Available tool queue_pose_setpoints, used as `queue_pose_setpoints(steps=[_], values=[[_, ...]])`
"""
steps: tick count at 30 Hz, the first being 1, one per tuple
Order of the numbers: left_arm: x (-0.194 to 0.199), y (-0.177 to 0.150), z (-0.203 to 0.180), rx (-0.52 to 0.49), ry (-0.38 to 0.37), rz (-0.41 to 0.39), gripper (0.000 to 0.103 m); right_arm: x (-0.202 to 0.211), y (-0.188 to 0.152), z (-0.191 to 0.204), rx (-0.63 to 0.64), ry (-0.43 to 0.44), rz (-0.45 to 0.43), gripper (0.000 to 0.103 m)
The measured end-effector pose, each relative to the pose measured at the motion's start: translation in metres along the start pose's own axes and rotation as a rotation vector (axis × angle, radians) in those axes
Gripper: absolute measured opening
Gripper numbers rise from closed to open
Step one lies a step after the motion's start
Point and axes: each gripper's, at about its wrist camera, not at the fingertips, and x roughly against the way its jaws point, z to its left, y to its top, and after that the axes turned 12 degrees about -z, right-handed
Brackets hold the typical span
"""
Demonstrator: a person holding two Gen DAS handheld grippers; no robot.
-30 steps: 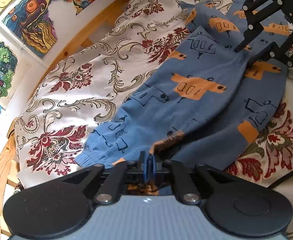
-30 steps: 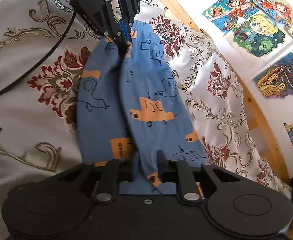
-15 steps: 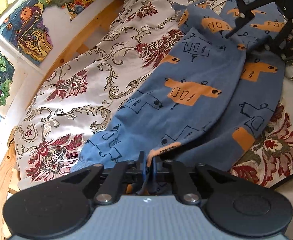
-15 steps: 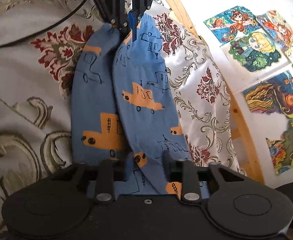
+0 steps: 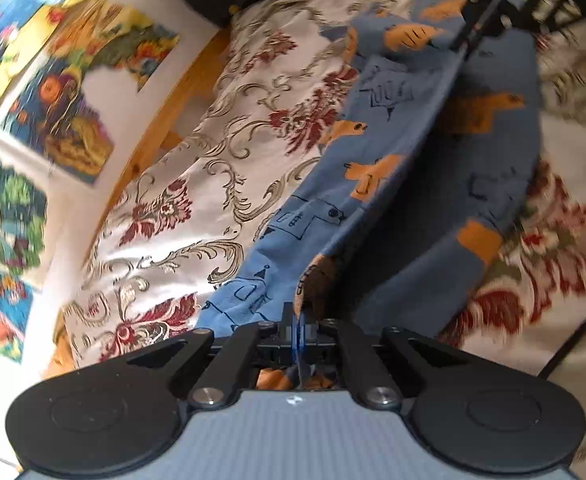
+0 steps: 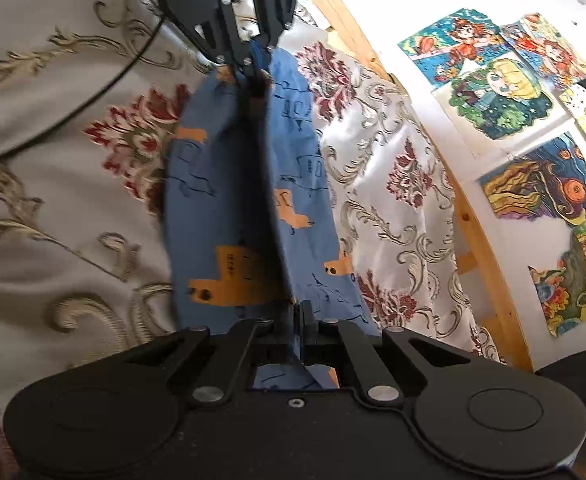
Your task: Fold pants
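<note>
While pants (image 5: 381,168) hang taut, left claw (image 5: 299,322), right claw (image 6: 299,316) pinching fabric.

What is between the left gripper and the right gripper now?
Only the blue pants, stretched between the right gripper and the left gripper, both shut on them; the right wrist view shows it.

You get bright daylight, glare on the satin bedspread (image 5: 197,184), motion blur at left-view edges; fisheye bending, dark shadow between pants (image 6: 229,200) folds
</note>
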Motion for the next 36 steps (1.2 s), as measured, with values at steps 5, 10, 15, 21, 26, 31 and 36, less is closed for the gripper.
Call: queue_pose_setpoints(steps=[5,10,15,21,26,31,36], values=[[0.002,-0.008,-0.011,-0.105,-0.021,-0.018,0.002,0.011,0.015,0.013,0.007,0.046,0.019,0.001],[0.003,-0.012,-0.013,-0.121,-0.039,-0.025,0.002,0.015,0.023,0.024,0.004,0.074,0.039,0.001],[0.007,-0.014,-0.018,-0.154,-0.063,-0.029,0.002,0.011,0.016,0.031,0.016,0.081,0.06,0.001],[0.016,-0.015,-0.026,-0.166,-0.083,-0.032,0.001,0.011,0.013,0.03,-0.011,0.073,0.063,0.001],[0.019,-0.018,-0.033,-0.176,-0.101,-0.019,0.001,0.011,0.009,0.029,-0.027,0.077,0.069,0.001],[0.016,-0.018,-0.037,-0.153,-0.125,0.009,0.003,0.007,0.004,0.038,0.012,0.082,0.075,0.004],[0.021,-0.004,-0.022,0.027,-0.125,0.044,0.021,0.026,0.006,0.013,-0.109,0.054,0.056,0.057]])
